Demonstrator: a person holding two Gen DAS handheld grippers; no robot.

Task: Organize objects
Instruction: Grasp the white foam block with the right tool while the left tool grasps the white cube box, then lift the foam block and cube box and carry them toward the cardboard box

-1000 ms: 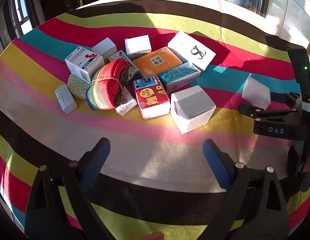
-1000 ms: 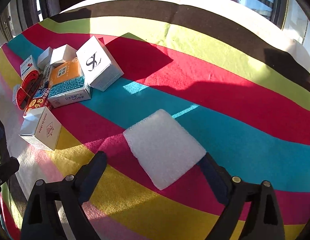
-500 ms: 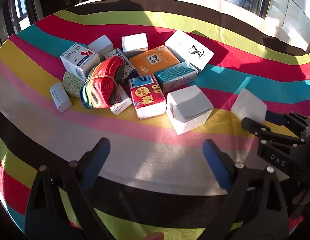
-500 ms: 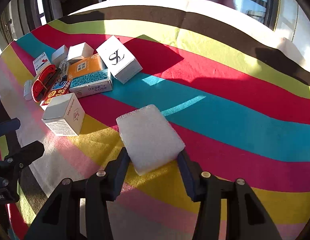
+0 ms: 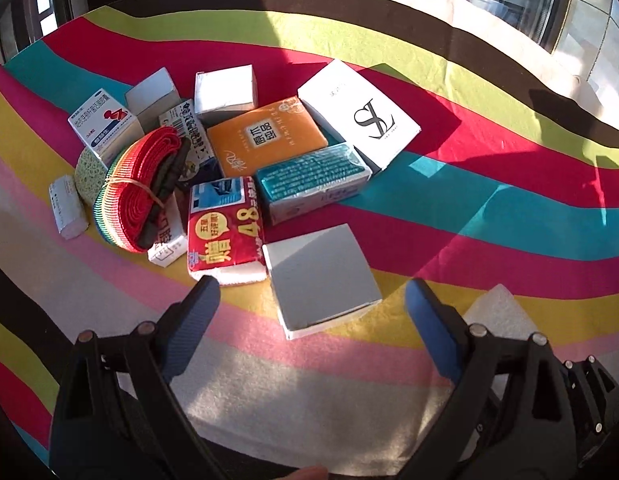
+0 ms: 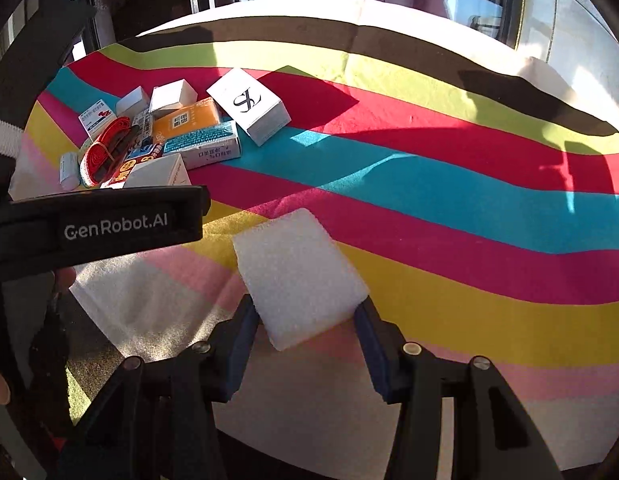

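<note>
Item in hand: a white foam block [image 6: 297, 276], sitting between the blue pads [image 6: 239, 344] of the right tool [image 6: 305, 340], which is narrowed onto its near edge and gripping it above the striped tabletop [image 6: 469, 208]. The left tool [image 5: 309, 312] is standing wide apart and carrying nothing, hovering just in front of a grey-topped white box [image 5: 321, 280]. The collection is lying clustered to the left: a monogrammed white box [image 5: 361, 114], an orange tissue pack [image 5: 265, 140], a teal pack [image 5: 313, 184], a red tissue pack [image 5: 225, 240], a coiled red strap [image 5: 137, 188], and a small medicine carton [image 5: 103, 126]. Handling note: foam is likely soft, so light pressure and level carriage are advisable; placing it against the cluster's near edge, beside the grey-topped box, looks sensible, while keeping the two tools from colliding.
</note>
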